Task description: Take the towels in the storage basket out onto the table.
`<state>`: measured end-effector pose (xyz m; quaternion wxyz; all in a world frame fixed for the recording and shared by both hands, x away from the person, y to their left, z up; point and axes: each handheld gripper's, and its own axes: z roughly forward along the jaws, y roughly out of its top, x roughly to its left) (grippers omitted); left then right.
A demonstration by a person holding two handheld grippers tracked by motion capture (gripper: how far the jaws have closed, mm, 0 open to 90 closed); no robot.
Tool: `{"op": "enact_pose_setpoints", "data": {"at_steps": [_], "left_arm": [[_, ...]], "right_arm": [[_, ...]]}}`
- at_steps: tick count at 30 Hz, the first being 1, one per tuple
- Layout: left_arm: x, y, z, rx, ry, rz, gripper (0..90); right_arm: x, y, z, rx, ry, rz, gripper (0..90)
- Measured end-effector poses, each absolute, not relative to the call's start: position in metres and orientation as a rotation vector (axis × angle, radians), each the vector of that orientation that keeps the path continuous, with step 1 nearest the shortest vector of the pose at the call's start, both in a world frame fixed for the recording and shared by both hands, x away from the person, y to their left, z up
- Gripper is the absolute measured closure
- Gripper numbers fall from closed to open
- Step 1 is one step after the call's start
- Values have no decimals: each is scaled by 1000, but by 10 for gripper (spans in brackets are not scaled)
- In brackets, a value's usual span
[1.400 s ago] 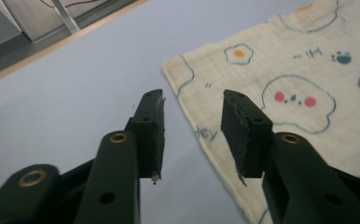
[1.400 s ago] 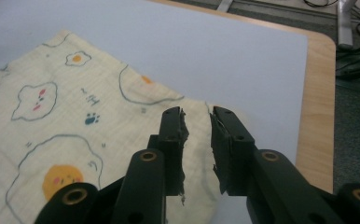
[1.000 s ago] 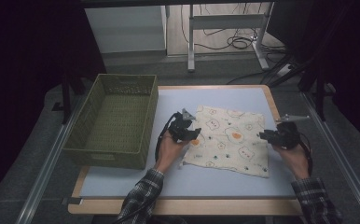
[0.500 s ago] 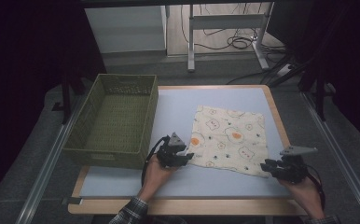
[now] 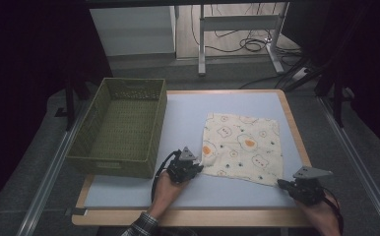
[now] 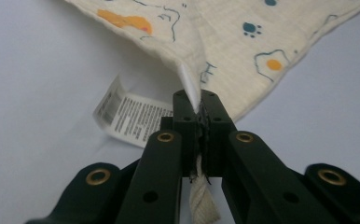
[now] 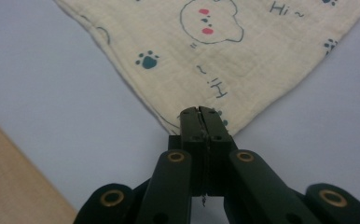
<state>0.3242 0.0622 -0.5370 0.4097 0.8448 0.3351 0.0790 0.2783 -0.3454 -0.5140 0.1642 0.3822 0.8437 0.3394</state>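
both near corners of the cloth pinched, cloth lying flat on the surface

left gripper (image 5: 194, 169) and right gripper (image 5: 285, 184) have just been closing, fingers (image 6: 187, 122) now clamped on one near corner each of the cloth (image 5: 242, 147) (care tag (image 6: 129, 114) beside the left one); cloth spreads away from both hands, right of the basket (image 5: 121, 129). count: one cloth, one basket, two grippers.

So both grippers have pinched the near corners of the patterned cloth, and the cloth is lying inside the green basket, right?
Not quite. The cloth lies flat on the pale blue table, to the right of the green basket, as the high view shows. The rest holds: the left gripper and the right gripper are each shut on a near corner of it.
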Motion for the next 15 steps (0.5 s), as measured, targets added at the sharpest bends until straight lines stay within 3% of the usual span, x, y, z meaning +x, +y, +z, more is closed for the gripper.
{"op": "enact_pose_setpoints", "data": {"at_steps": [15], "left_arm": [[266,89,-545,2092,819,95,857]], "right_arm": [[228,-341,-515,1052,2489,1022,894]]}}
